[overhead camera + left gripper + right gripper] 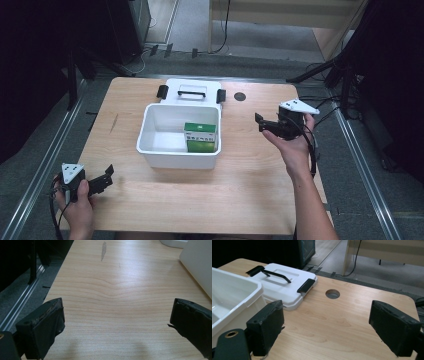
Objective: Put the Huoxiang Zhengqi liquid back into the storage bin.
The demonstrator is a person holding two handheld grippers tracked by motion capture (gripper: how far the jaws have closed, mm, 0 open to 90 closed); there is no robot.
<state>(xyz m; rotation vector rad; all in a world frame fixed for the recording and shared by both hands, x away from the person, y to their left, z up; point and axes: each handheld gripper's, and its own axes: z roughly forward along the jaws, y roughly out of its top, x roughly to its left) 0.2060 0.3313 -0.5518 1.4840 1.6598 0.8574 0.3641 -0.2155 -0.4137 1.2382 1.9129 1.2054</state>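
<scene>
Green box [201, 137] seated in white bin [150, 150], lid [192, 91] laid behind on tabletop [250, 185]. Right gripper [259, 122] and left gripper [107, 173] fingers spread, nothing held. Risk: lid handle missed, lid skidded off the edge if approached off-centre.

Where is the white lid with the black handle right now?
In the high view the white lid lies flat at the table's far edge, just behind the white bin, left of the round hole.
</scene>
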